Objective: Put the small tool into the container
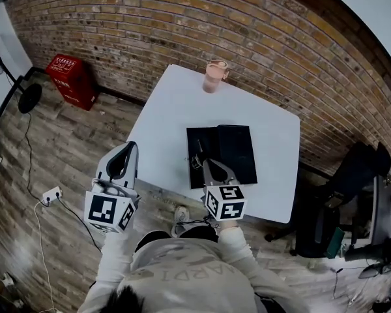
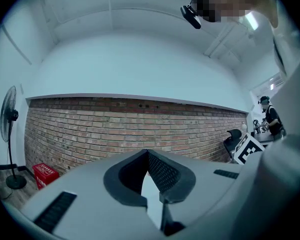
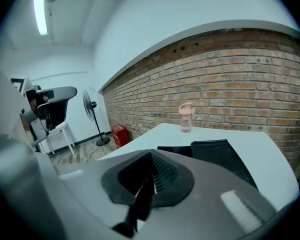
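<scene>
the right gripper [image 1: 205, 165] sits at the centre of the head view, over the lower left part of the black container [image 1: 238, 150], with its marker cube nearer the person's body. in the right gripper view its jaws are pressed together on the small tool [image 3: 140, 201], a thin dark piece with a pale streak that runs down between the pads toward the bottom of the frame. in the head view the tool shows only as a small dark shape at the jaw tips, above the container's left half; i cannot tell whether it touches the container.

the container lies open on the white table [image 1: 169, 116], a flat left half and a raised right half side by side. in the right gripper view it shows just beyond the jaws, right of centre [image 3: 217, 156].

the left gripper [image 1: 124, 162] is at the lower left of the head view, beside the table's lower left edge and well apart from the container. in the left gripper view [image 2: 147, 154] its jaw tips meet with nothing between them, and it points up at the brick wall [image 2: 130, 129].

a pink bottle [image 1: 215, 75] stands upright at the table's far edge, top centre of the head view. a red crate [image 1: 72, 80] stands on the floor at the upper left, by the wall.
</scene>
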Motion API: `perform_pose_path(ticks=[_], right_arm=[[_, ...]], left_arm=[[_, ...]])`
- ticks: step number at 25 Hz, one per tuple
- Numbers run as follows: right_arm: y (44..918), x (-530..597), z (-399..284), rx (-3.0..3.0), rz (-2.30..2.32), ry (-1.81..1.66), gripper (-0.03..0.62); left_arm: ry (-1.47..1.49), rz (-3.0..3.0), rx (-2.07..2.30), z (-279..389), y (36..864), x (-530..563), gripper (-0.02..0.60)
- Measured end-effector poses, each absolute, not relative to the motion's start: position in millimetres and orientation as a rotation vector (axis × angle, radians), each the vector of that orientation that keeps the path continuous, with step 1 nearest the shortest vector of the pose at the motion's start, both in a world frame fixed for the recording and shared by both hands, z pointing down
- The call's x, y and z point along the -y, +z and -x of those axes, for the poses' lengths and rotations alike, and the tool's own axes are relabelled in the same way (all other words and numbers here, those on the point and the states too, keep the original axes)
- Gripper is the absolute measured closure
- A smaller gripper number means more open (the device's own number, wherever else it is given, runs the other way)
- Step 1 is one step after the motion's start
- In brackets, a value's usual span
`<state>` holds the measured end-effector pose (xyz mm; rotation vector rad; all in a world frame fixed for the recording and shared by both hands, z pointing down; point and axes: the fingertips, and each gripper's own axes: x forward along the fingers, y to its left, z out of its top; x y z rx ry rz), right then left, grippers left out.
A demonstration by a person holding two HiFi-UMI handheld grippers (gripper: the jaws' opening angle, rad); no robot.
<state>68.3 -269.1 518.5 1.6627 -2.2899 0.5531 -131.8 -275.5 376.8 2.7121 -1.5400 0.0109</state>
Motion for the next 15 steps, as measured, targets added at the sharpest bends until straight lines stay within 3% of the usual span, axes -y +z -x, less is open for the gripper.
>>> perform_pose_path(ticks=[15], right_arm=[[448.5,242.1,-75.5,2.403,-1.764,0.406,0.585]], left_arm=[[0.057,-2.764,1.502,123.3,370.2,252.1,0.577]])
